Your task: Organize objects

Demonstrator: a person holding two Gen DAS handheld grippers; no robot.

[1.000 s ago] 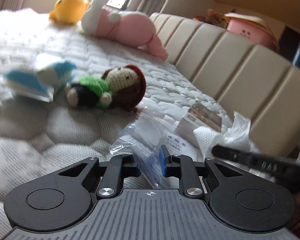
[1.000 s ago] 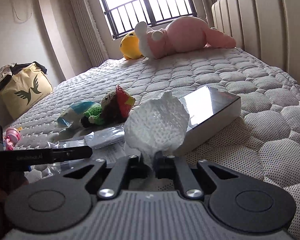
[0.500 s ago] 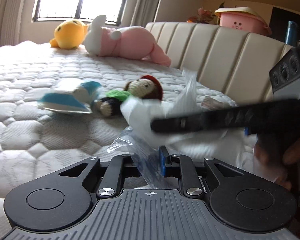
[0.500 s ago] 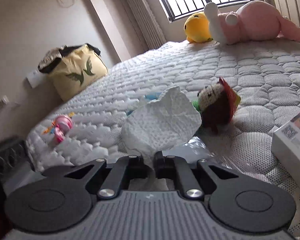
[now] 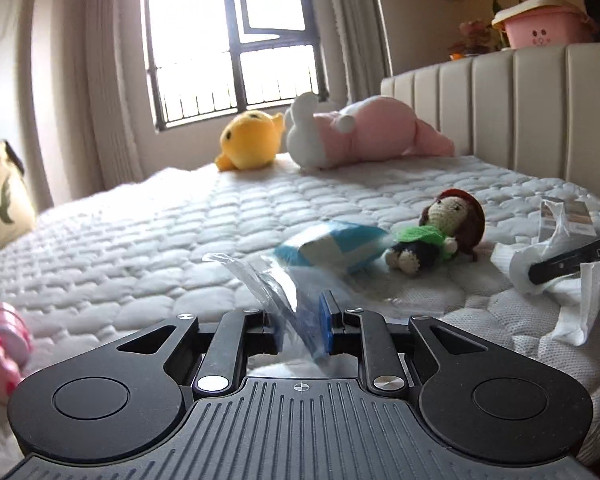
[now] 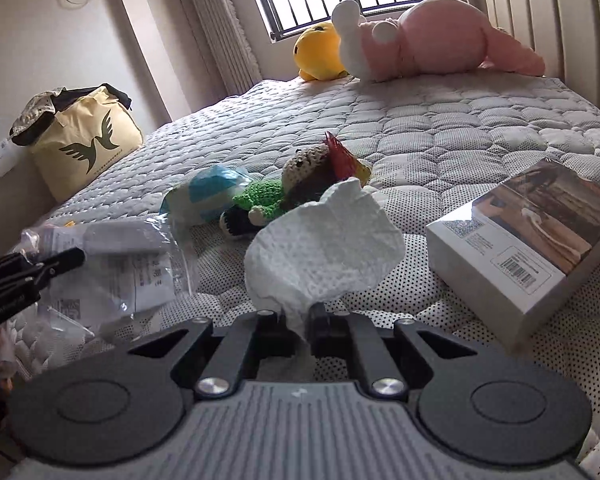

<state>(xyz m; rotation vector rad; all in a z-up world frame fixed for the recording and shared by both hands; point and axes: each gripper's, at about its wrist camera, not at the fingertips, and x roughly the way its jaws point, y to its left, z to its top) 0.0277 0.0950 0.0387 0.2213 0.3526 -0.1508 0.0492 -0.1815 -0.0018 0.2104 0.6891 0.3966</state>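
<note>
clear plastic bag [image 5: 276, 280] holding papers, tissue [image 6: 324, 248] pinched

both cameras sat low over the mattress [image 5: 140, 248], each looking forward along its own gripper toward the window [image 5: 236, 40]. the left wrist view faced the far plush toys with the headboard [image 5: 540, 112] at its right. the right wrist view looked from nearer the headboard, angled leftward. both shared the crocheted doll [image 5: 440, 236] [image 6: 300, 184], yellow plush [image 6: 320, 50] and pink plush [image 5: 364, 132].
</note>
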